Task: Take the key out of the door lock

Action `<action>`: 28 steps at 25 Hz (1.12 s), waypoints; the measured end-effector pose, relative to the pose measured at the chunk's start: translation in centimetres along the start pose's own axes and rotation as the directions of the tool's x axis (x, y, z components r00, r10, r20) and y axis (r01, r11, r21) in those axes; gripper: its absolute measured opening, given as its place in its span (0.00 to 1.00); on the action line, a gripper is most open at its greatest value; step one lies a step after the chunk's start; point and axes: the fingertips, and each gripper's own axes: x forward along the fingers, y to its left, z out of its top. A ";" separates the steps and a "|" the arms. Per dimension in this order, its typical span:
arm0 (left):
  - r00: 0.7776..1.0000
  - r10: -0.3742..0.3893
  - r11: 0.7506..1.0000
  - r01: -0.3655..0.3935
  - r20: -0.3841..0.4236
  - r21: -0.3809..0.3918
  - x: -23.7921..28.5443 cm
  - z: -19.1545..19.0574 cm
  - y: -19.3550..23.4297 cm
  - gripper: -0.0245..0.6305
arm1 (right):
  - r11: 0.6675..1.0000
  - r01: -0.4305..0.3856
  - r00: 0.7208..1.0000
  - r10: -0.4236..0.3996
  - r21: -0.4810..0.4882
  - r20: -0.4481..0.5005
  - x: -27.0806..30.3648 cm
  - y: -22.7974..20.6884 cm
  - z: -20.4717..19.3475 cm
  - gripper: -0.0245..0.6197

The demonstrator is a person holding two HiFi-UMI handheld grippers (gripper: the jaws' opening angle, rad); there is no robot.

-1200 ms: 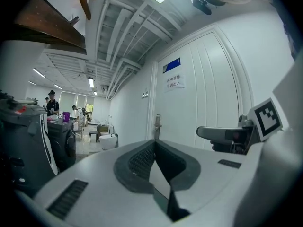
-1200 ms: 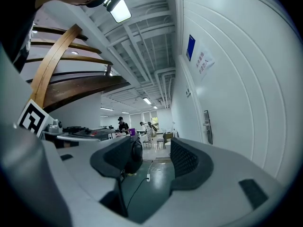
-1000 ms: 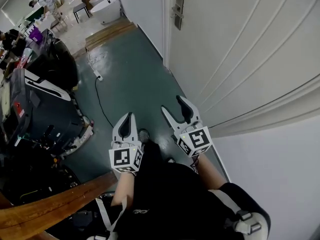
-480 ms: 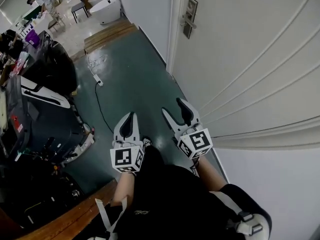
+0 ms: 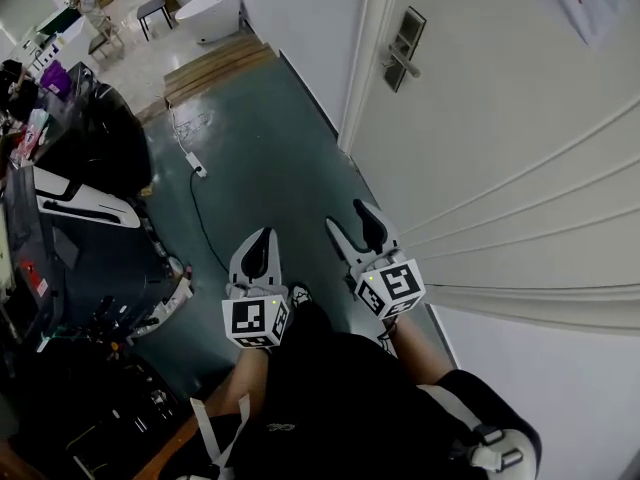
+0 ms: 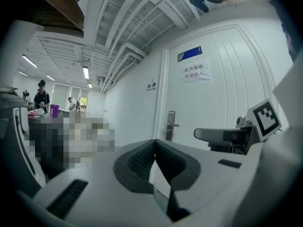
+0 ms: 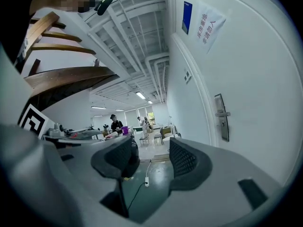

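Door lock (image 5: pixel 405 44) well beyond gaping right tongs (image 5: pixel 346 211).

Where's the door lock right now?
The door lock sits upper right of centre in the head view, on the white door beside its frame, well beyond the right claw.

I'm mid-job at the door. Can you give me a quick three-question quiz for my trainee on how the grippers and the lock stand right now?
1. True or false: the left gripper has its jaws together with nothing between them.
2. The right gripper is: A) shut; B) open and empty; C) out of view.
3. Fill in: the gripper nearer the door lock is the ____ one.
Key: 1 true; 2 B; 3 right.
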 end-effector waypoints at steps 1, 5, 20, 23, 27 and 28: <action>1.000 -0.007 1.000 0.007 0.001 0.000 0.6 0.2 0.6 0.07 | 1.000 0.006 1.000 -0.006 -0.002 -0.003 0.8 -0.1 0.0 0.44; 0.999 -0.036 0.999 0.036 0.012 -0.002 2.9 1.0 3.1 0.07 | 0.999 0.031 0.999 -0.031 -0.010 -0.012 3.8 -0.3 0.1 0.44; 0.996 -0.087 0.995 0.086 -0.023 -0.047 8.1 -0.1 9.4 0.07 | 0.995 0.095 0.995 -0.096 -0.034 -0.031 10.8 -0.7 -0.3 0.44; 0.995 -0.093 0.995 0.092 -0.026 -0.043 9.7 0.1 10.2 0.07 | 0.994 0.101 0.994 -0.102 -0.037 -0.029 12.4 -1.5 -0.1 0.44; 0.993 -0.115 0.993 0.113 -0.035 -0.039 12.3 0.3 10.4 0.07 | 0.992 0.125 0.992 -0.125 -0.027 -0.023 14.0 -3.3 0.5 0.44; 0.992 -0.125 0.992 0.123 -0.035 -0.035 13.1 0.4 10.3 0.07 | 0.991 0.132 0.991 -0.133 -0.024 -0.019 14.3 -3.9 0.7 0.44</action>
